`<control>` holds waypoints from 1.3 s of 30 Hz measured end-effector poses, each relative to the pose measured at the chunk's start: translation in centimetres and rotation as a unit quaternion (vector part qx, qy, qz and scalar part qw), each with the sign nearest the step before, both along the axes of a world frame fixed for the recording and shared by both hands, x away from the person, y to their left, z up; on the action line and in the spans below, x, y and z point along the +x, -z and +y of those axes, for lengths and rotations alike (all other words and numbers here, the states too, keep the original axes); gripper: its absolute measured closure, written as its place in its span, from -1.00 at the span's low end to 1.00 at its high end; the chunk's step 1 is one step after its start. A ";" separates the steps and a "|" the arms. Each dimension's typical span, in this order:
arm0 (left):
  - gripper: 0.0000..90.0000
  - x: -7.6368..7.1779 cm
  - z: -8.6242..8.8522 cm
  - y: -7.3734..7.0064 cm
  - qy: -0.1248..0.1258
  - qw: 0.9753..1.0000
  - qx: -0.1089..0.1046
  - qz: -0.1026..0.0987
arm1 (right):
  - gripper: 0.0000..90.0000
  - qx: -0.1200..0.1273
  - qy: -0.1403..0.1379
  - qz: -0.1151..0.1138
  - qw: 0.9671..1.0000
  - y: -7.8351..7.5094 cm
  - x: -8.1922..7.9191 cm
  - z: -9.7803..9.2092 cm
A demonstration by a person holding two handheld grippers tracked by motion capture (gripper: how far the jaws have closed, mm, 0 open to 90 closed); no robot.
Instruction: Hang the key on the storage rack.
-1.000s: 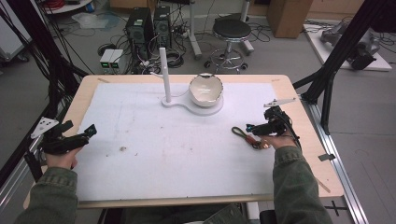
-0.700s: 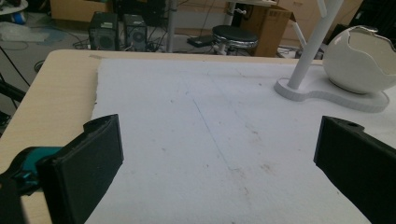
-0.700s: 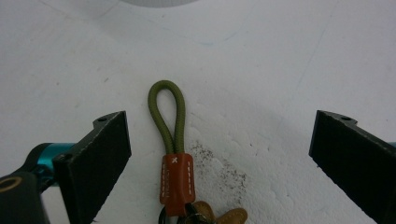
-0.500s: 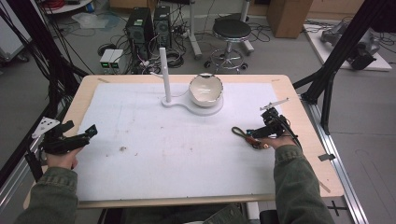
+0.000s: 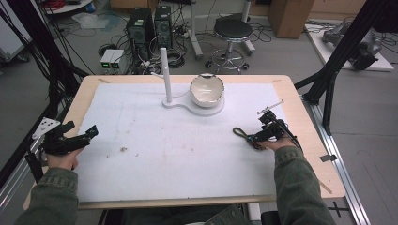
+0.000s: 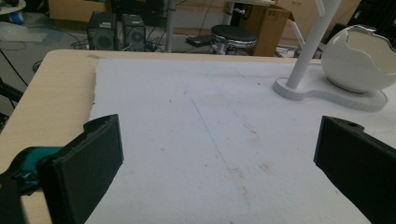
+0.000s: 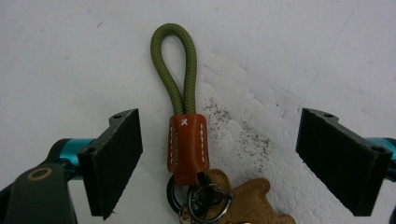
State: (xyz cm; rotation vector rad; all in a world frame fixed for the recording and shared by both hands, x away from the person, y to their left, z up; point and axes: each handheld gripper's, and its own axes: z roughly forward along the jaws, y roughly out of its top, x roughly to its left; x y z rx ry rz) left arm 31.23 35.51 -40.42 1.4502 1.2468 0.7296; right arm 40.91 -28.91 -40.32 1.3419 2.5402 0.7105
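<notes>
A keychain (image 7: 187, 140) lies on the white mat: an olive cord loop, a brown leather sleeve, metal rings and a tan leather charm. My right gripper (image 7: 219, 163) hangs over it, open, one jaw on each side of the sleeve and neither touching it. From above, the keychain (image 5: 241, 133) pokes out left of the right gripper (image 5: 259, 137) at the mat's right side. My left gripper (image 5: 82, 133) rests at the table's left edge, open and empty; in its own view the left gripper (image 6: 215, 163) faces bare mat.
A white stand (image 5: 192, 105) with an upright post (image 5: 164, 75) and a cracked-egg bowl (image 5: 206, 89) sits at the back centre of the mat (image 5: 164, 140). The stand (image 6: 327, 91) also appears at far right in the left gripper view. Floor clutter lies beyond the table.
My right gripper has shifted slightly left and down toward the keychain. The left gripper has barely moved.
</notes>
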 end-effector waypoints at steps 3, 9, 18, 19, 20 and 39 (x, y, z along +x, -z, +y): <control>-0.96 0.0 0.0 0.0 0.001 1.000 0.001 0.000 | -0.67 0.001 -0.002 0.004 1.000 0.0 0.0 0.0; -0.96 0.1 -0.1 0.0 0.001 1.000 -0.001 0.000 | -0.57 -0.012 0.007 0.022 1.000 0.0 0.0 0.1; -0.96 0.1 -0.1 0.0 -0.001 1.000 0.000 0.000 | -0.28 -0.031 0.002 0.022 0.999 0.2 -0.1 0.7; -0.96 0.1 -0.1 0.0 -0.002 1.000 0.000 0.000 | -0.28 -0.031 0.002 0.022 0.999 0.2 -0.1 0.7; -0.96 0.1 0.0 0.0 -0.002 1.000 0.001 -0.001 | -0.24 -0.032 -0.004 0.020 0.999 0.2 -0.1 0.8; -0.95 0.1 -0.1 0.1 0.000 1.000 -0.001 0.000 | 0.65 -0.067 -0.042 0.016 0.997 0.4 -0.6 2.3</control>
